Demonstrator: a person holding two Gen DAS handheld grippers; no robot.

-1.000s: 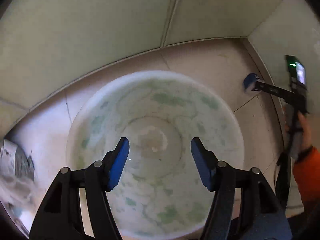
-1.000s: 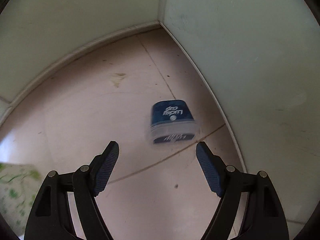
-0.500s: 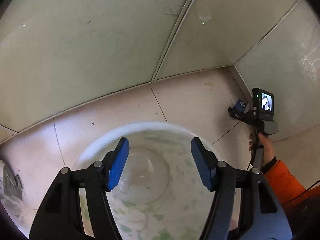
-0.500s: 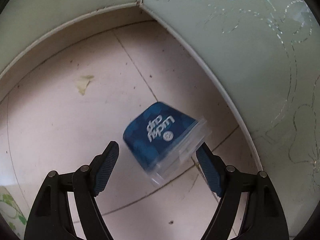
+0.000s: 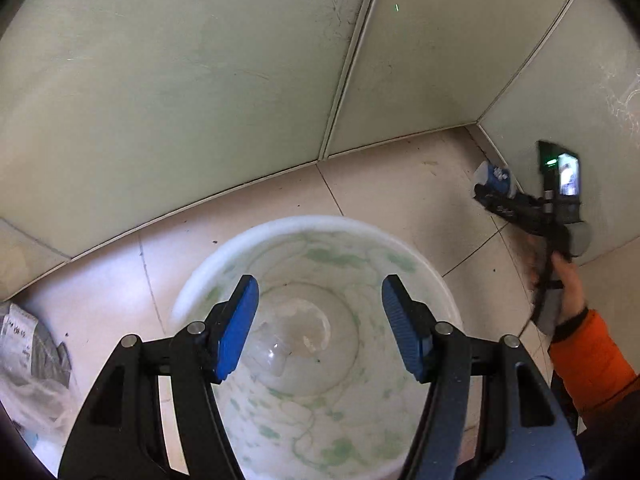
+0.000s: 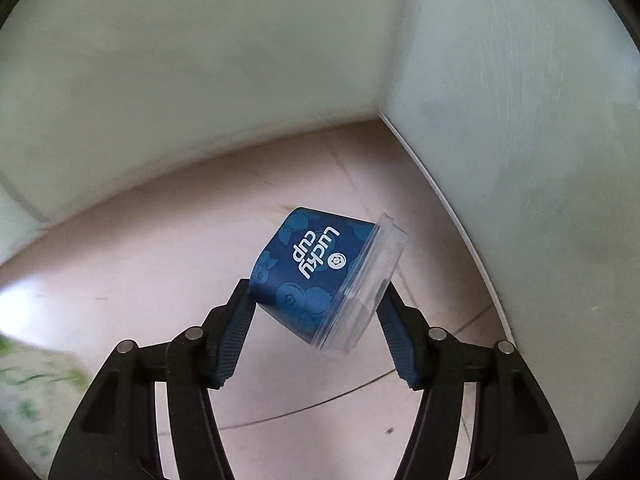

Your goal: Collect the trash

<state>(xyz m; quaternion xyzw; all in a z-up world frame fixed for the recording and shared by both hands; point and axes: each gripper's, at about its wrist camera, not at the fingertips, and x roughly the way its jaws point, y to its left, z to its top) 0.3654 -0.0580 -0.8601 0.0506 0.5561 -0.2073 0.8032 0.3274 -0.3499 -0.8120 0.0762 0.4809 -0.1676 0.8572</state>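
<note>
A blue paper cup [image 6: 312,272] printed "lucky cup", with a clear plastic lid, sits tilted between the pads of my right gripper [image 6: 316,296]. The jaws are closing, one pad on the cup's base edge and the other on the lid, and the cup hangs above the floor. In the left wrist view the same cup [image 5: 494,174] shows at the tip of the right gripper [image 5: 486,196], close to the corner wall. My left gripper [image 5: 320,286] stands open over a white bin with green marbling [image 5: 320,220]; nothing is between its fingers.
A clear domed lid [image 5: 280,344] lies in the bin's bottom. Crumpled plastic and paper [image 5: 28,360] lie on the tiled floor at the left. Pale green walls meet in a corner ahead. A hand [image 5: 568,288] with an orange sleeve [image 5: 592,360] holds the right gripper. The bin's edge [image 6: 32,392] shows lower left.
The right gripper reached the cup on the floor, closed around it and lifted it. The left gripper tilted upward, so the bin sits lower in its view.
</note>
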